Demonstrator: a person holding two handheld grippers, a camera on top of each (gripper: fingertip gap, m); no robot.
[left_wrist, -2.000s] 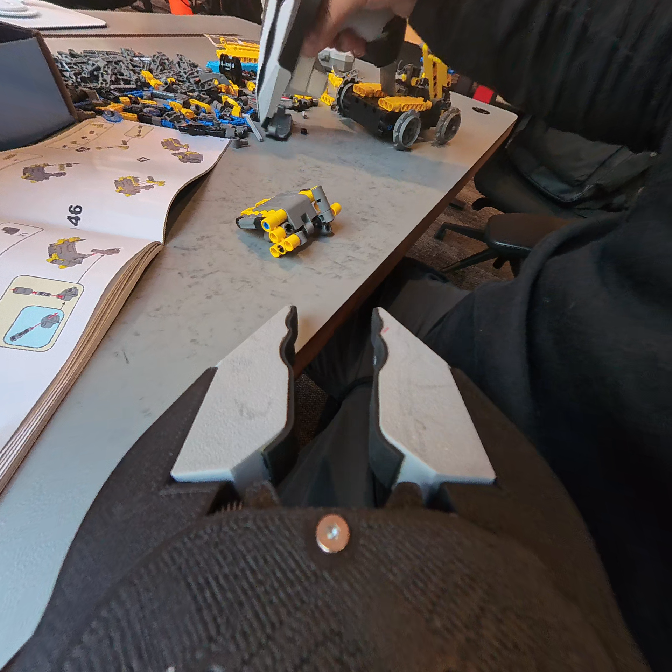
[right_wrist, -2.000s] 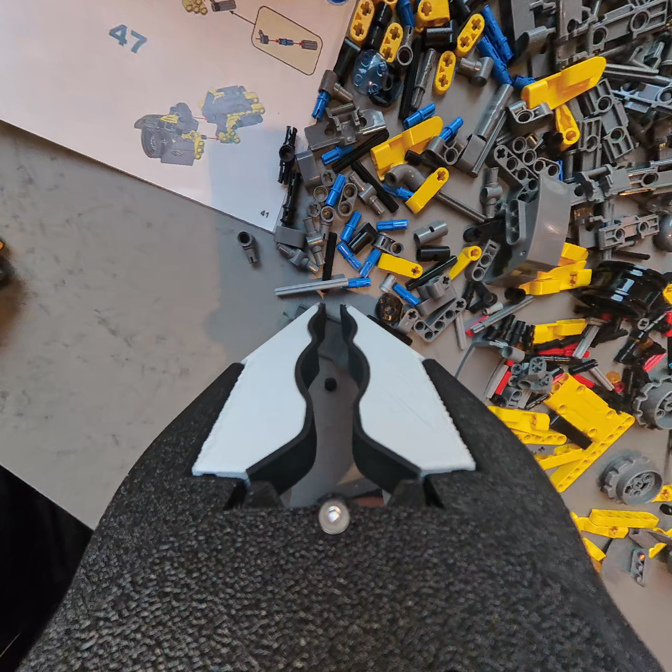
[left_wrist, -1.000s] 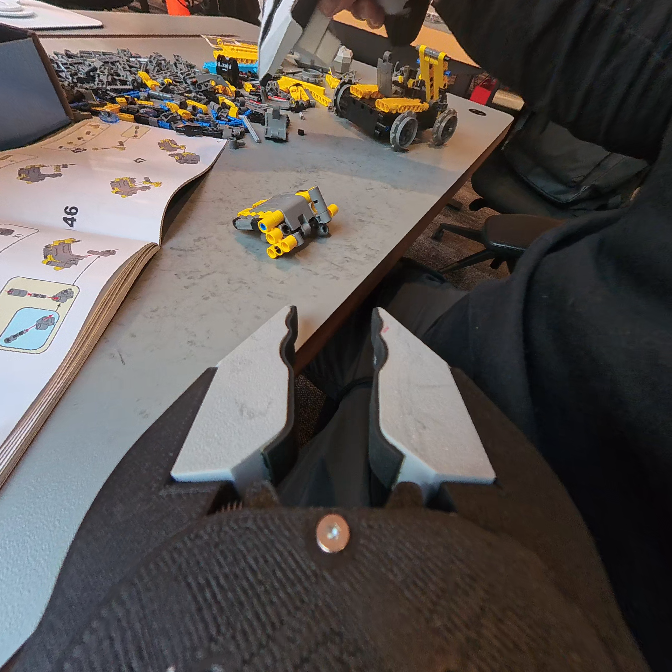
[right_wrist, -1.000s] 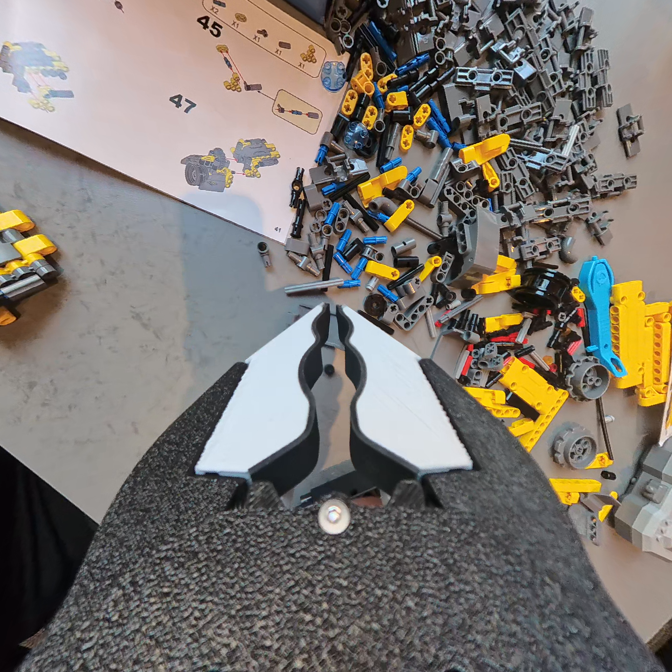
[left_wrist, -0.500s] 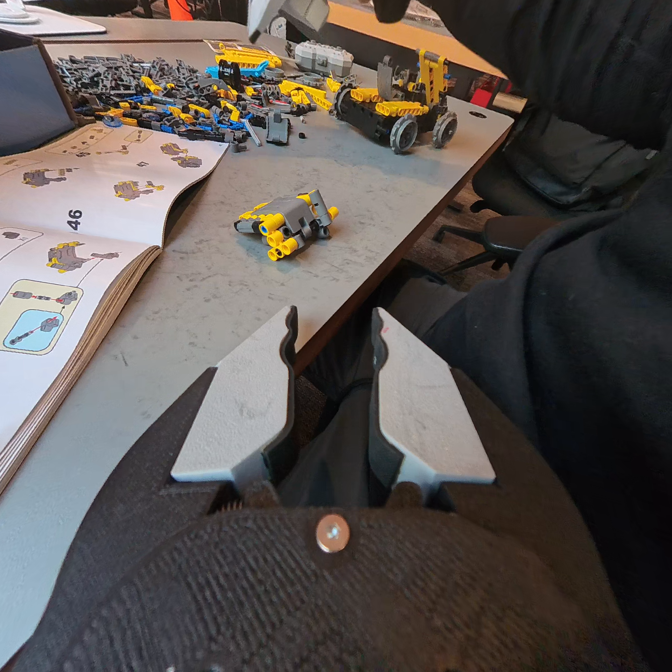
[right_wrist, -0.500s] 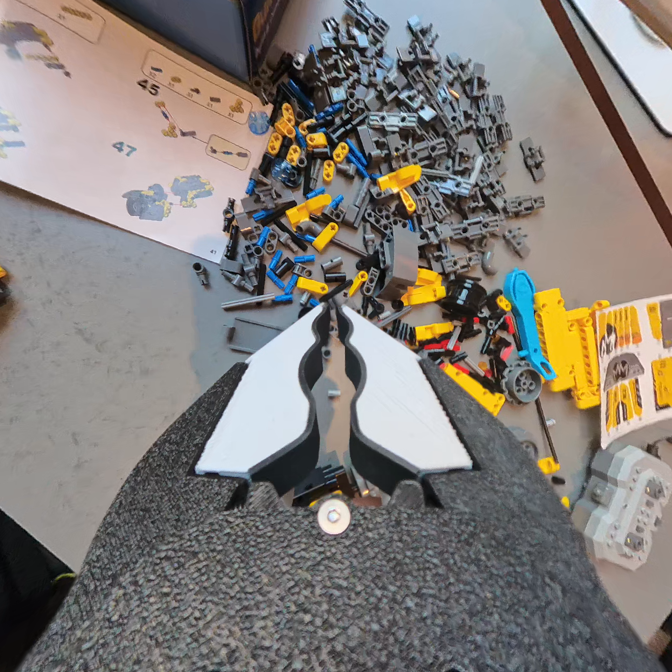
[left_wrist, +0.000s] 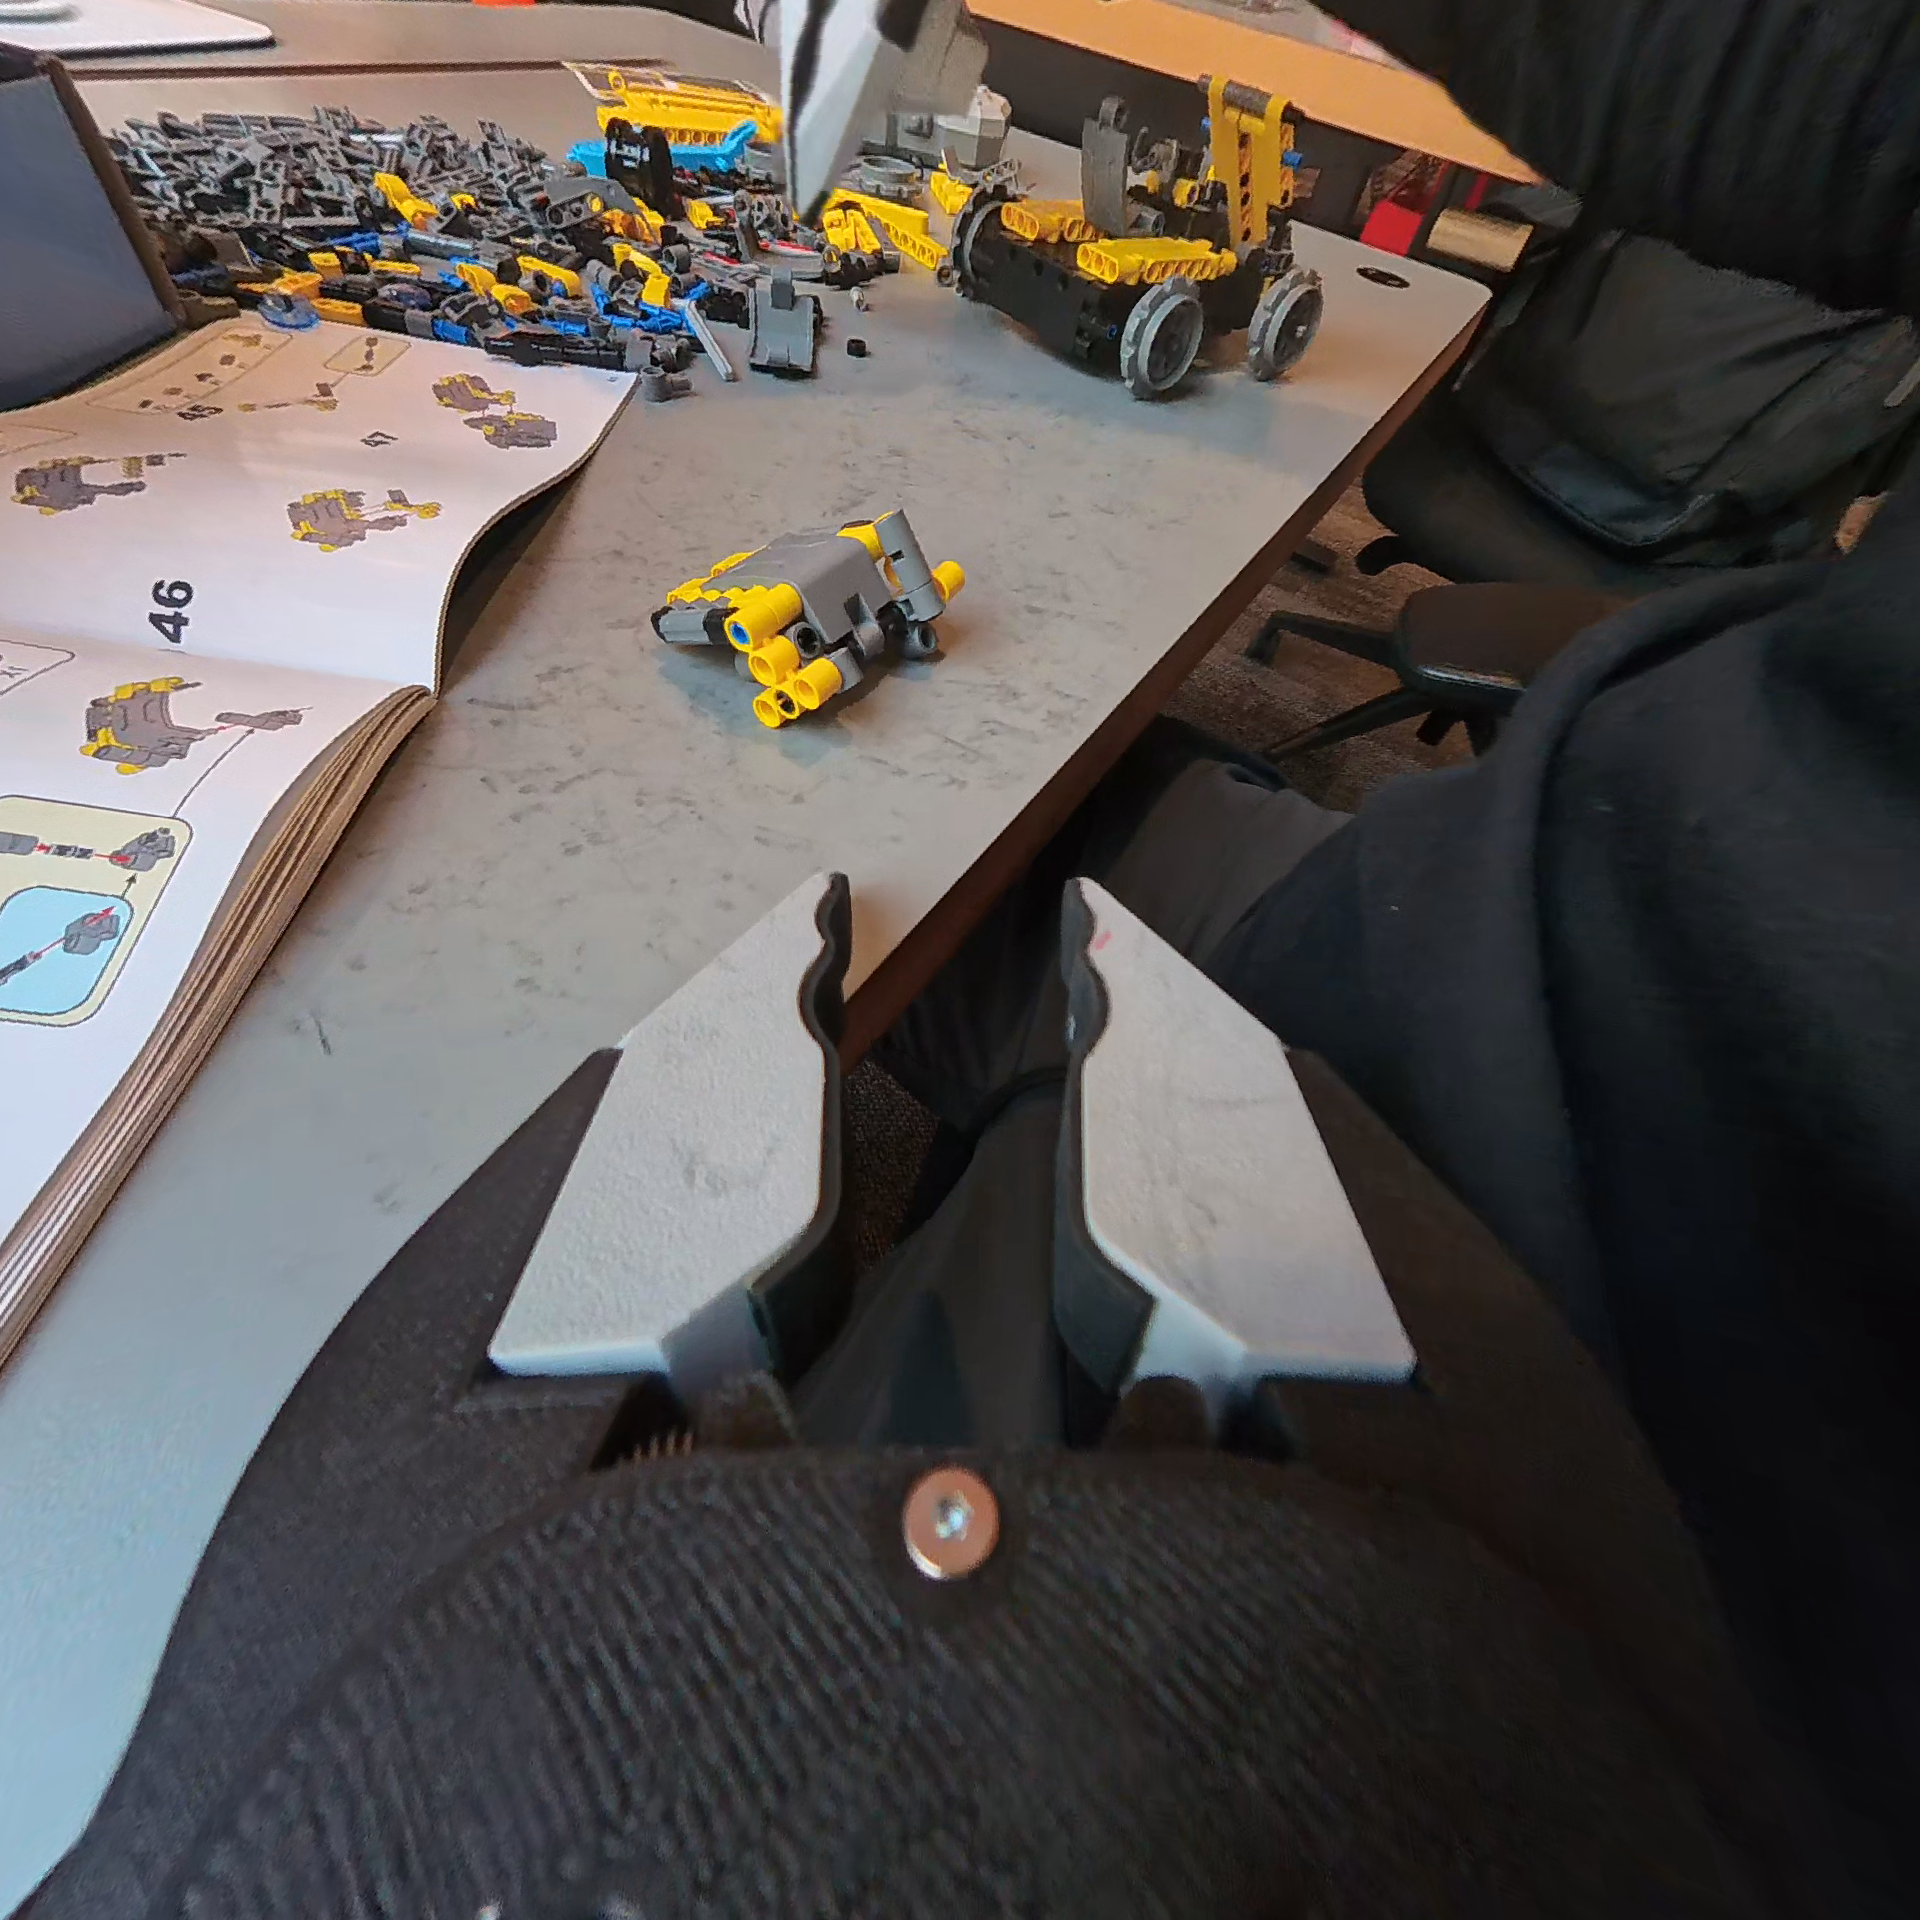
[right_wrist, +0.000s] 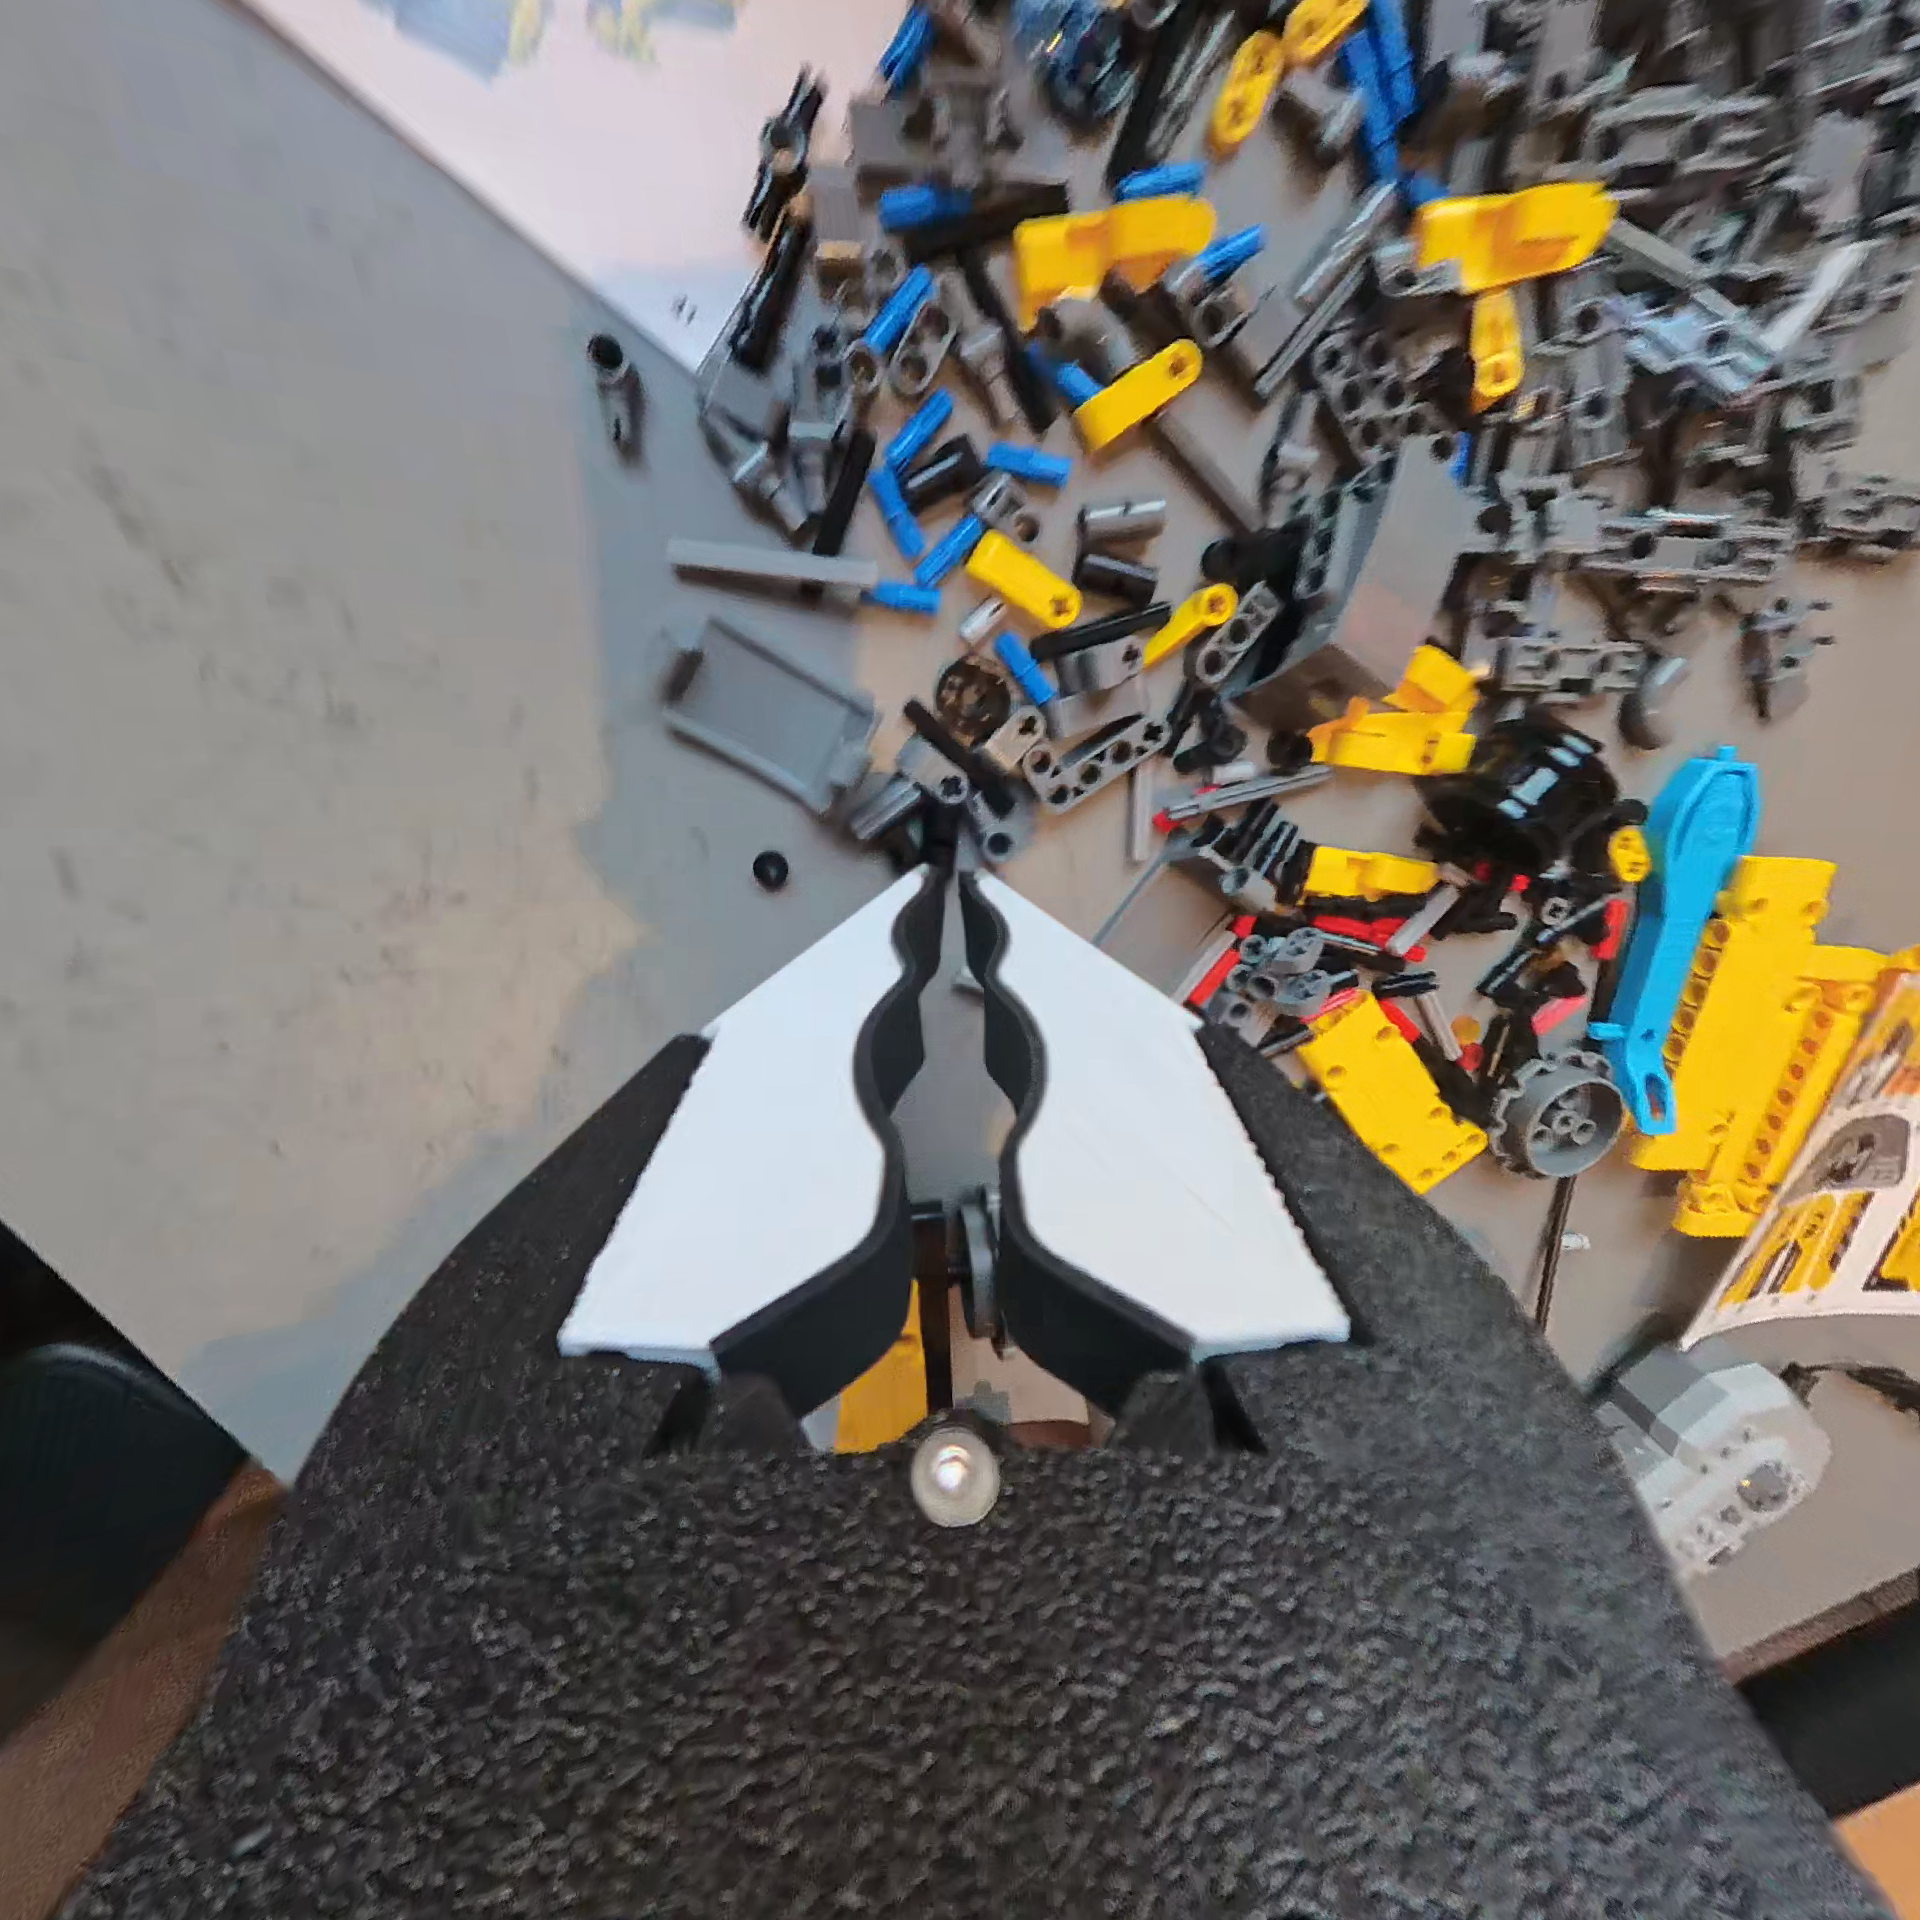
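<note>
My left gripper (left_wrist: 956, 904) is open and empty. It hangs at the near edge of the grey table (left_wrist: 623, 831), over a person's dark-clothed lap. A small yellow and grey brick sub-assembly (left_wrist: 810, 623) lies on the table ahead of it. My right gripper (right_wrist: 943, 878) is shut, tips down at the near edge of a pile of loose parts (right_wrist: 1351, 416), against a small black piece (right_wrist: 938, 831). I cannot tell if it pinches that piece. A flat grey panel (right_wrist: 769, 707) lies just left of the tips. The right gripper also shows in the left wrist view (left_wrist: 821, 114), above the pile (left_wrist: 416, 239).
An open instruction booklet (left_wrist: 260, 540) lies at the left. A yellow and black wheeled model (left_wrist: 1132, 270) stands at the far right by the table edge. A blue tool (right_wrist: 1683, 914), a sticker sheet (right_wrist: 1849, 1174) and a grey block (right_wrist: 1714, 1455) lie right of the pile. A dark box (left_wrist: 52, 229) stands behind. Some 30 cm of space lies between my two pairs of fingers. My right tips are roughly 30 cm from the grey block (right_wrist: 1714, 1455).
My right gripper rose high over the pile, then dropped down again to its near edge, with the jaws staying together. My left gripper has not moved.
</note>
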